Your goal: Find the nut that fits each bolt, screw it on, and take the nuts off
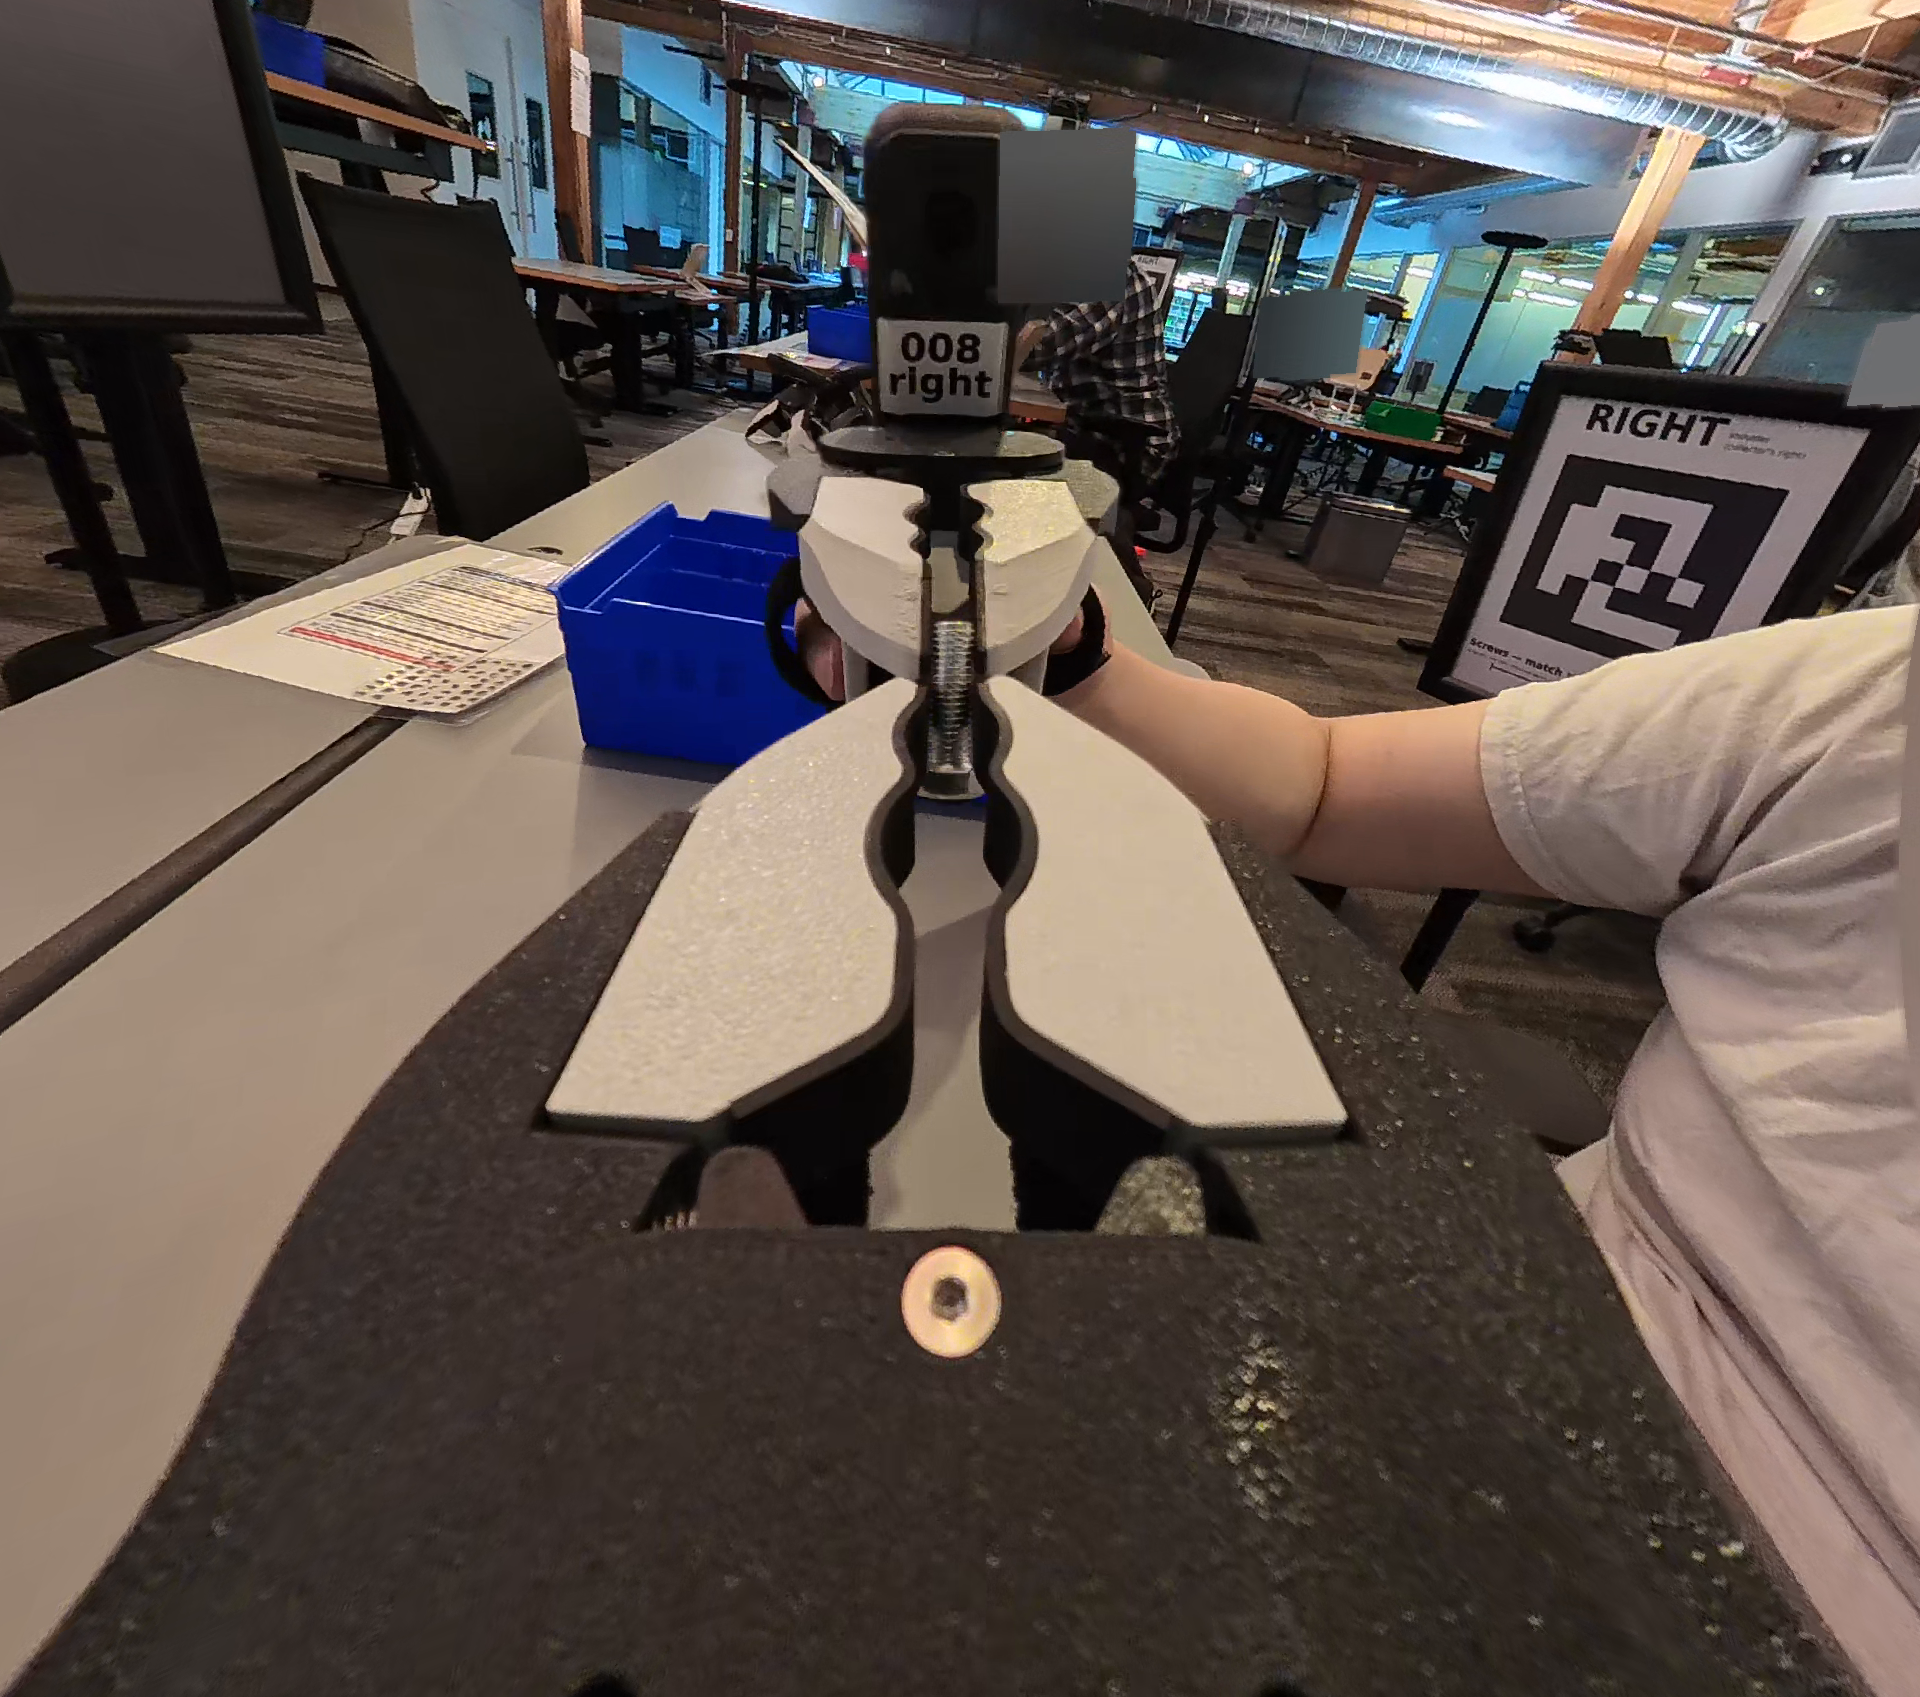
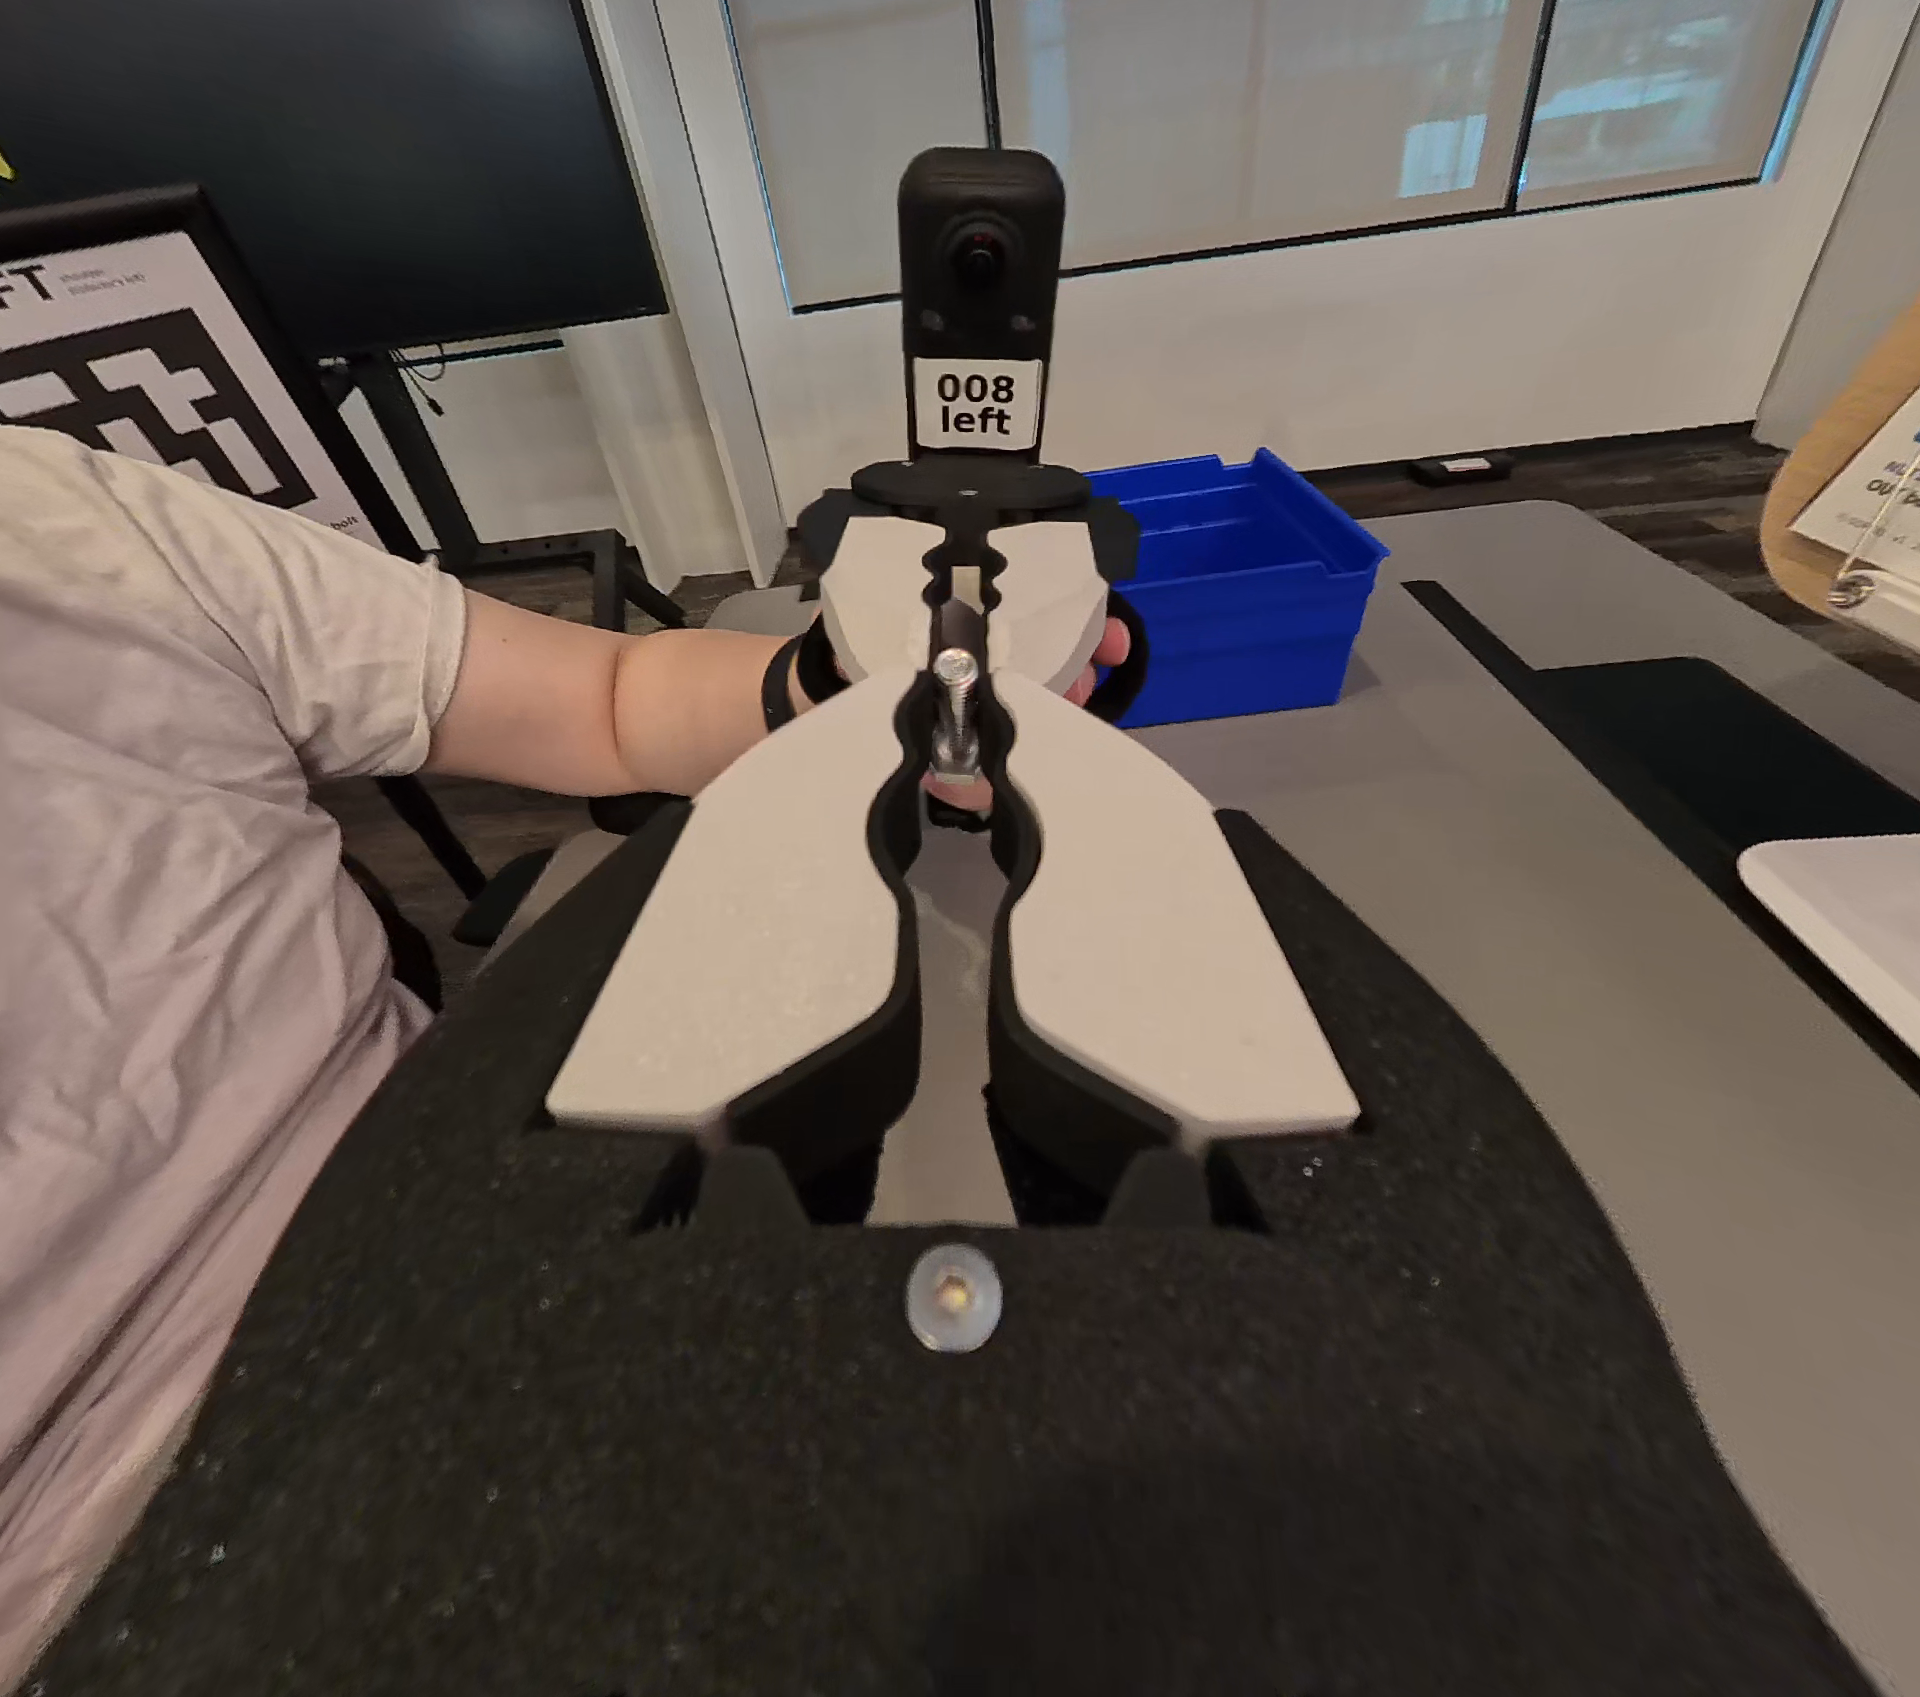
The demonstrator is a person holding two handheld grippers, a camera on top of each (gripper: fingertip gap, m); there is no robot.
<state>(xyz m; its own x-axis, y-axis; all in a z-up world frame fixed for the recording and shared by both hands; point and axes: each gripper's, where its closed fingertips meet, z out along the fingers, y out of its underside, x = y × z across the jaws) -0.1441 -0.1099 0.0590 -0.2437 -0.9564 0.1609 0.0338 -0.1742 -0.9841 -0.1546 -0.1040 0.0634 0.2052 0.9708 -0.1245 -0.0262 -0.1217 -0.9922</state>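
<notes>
My two grippers face each other tip to tip above the grey table (image 1: 208, 816). A silver threaded bolt (image 1: 951, 671) stands between them. In the left wrist view my left gripper (image 1: 951, 717) is shut on the bolt's lower part, and the right gripper (image 1: 951, 556) is just beyond it. In the right wrist view my right gripper (image 2: 956, 717) is shut around the bolt (image 2: 954, 702), with a hex nut (image 2: 956, 772) at the base of the shaft between its jaws. The left gripper (image 2: 961, 582) is right behind the bolt. The jaws hide much of the bolt.
A blue bin (image 1: 665, 639) (image 2: 1247, 587) stands on the table behind the grippers. A printed sheet (image 1: 416, 619) lies left of it. Framed marker boards (image 1: 1652, 535) (image 2: 125, 400) stand at the sides. The person's arms (image 1: 1299, 774) (image 2: 582, 712) reach in. A white object (image 2: 1839, 909) lies at the right edge. Left and right tips are no more than a few centimetres apart.
</notes>
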